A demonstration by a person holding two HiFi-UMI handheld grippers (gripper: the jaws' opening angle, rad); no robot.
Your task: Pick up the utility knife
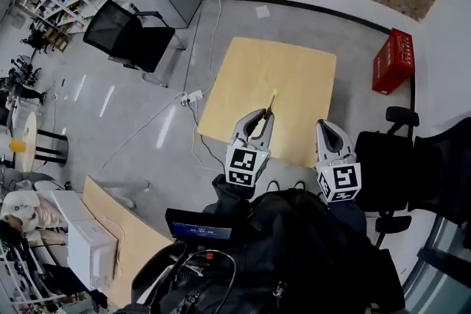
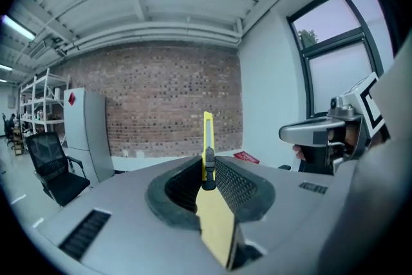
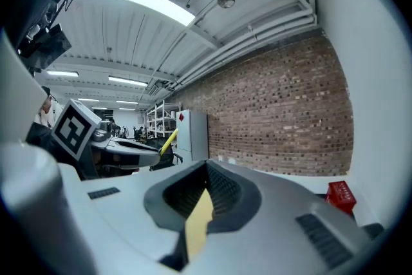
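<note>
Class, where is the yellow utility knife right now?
The utility knife is clamped in the left claw. In the head view it sticks out over the wooden table, left of the right claw.

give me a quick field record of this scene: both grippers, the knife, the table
left gripper: shut on the utility knife, over the table
utility knife: yellow, sticks out past the fingers, pointing away from the person
right gripper: fingers together, nothing held
table: light wooden top, below both grippers
red crate: on the floor beside the table
</note>
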